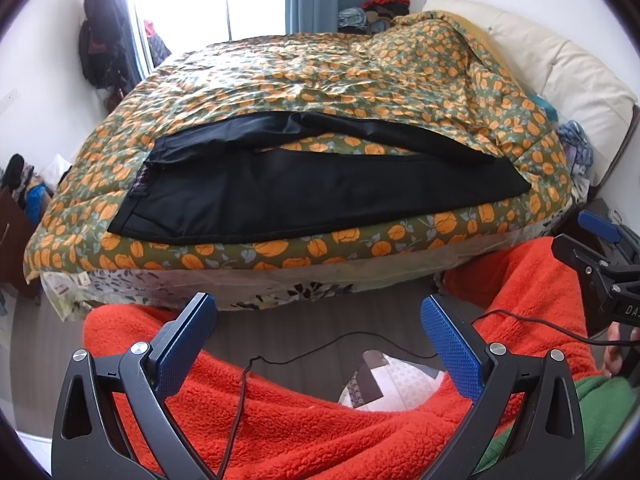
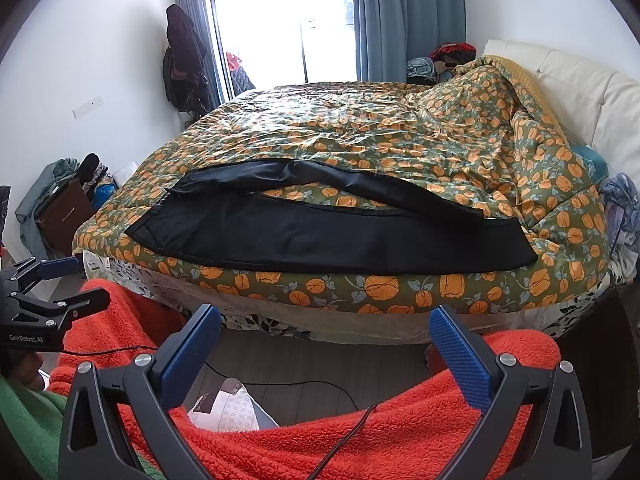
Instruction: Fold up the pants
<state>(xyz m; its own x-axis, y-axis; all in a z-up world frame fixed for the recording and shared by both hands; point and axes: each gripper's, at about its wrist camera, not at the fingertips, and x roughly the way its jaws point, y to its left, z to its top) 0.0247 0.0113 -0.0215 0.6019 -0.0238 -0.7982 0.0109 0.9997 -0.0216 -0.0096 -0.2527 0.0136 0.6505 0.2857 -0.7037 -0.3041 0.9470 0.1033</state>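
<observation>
Black pants lie spread flat on the orange-flowered quilt near the bed's front edge, waistband at the left, the two legs running right with a strip of quilt between them. They also show in the right wrist view. My left gripper is open and empty, held low in front of the bed above orange fleece-covered legs. My right gripper is open and empty, likewise short of the bed. Each gripper shows at the edge of the other's view, the right one and the left one.
A cream headboard stands at the right. Clothes pile behind the bed near blue curtains. A brown nightstand with clutter stands at the left. A black cable and a patterned bag lie on the floor.
</observation>
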